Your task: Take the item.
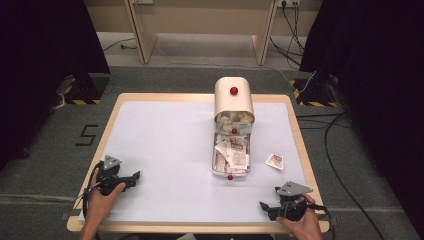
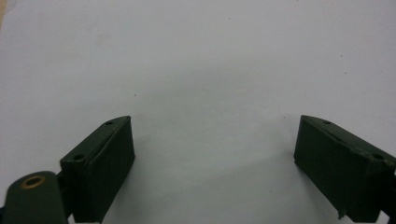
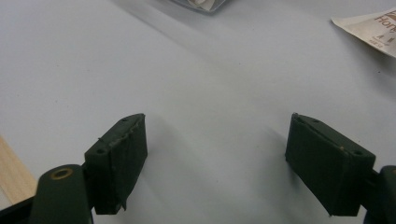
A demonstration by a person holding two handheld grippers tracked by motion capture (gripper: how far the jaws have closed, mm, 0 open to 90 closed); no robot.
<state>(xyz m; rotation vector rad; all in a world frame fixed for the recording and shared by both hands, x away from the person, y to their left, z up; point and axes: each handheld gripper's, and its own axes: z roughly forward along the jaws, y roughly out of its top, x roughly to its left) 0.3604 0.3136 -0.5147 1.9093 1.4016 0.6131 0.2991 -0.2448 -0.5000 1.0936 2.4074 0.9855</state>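
The loose packet (image 1: 274, 160) lies flat on the white table cover (image 1: 165, 150), ahead of the right gripper (image 1: 266, 206) and off to its outer side; in the right gripper view it sits at the upper right corner (image 3: 371, 30), well beyond the right-hand jaw and outside the gap. Its long axis seems to run slantwise to the line of the jaws, though too little of it is in frame to be sure. The right gripper is clearly the nearer one, and its jaws stand wide apart with nothing but bare cover between them. To take the packet, I judge this gripper would have to go forward and swing towards the packet's side, then come down low, since the packet is thin and flat.

Just beside the packet, on the side towards the table's middle, lies the clear tray (image 1: 231, 156) full of similar packets, a corner of it showing at the top of the right gripper view (image 3: 198, 4). Behind the tray stands the cream bin (image 1: 234, 100) with a red knob. Nothing lies between the right jaws and the packet.

The left gripper (image 1: 135, 178) rests well apart on the far side of the tray, its jaws also wide open over bare cover (image 2: 210, 70).
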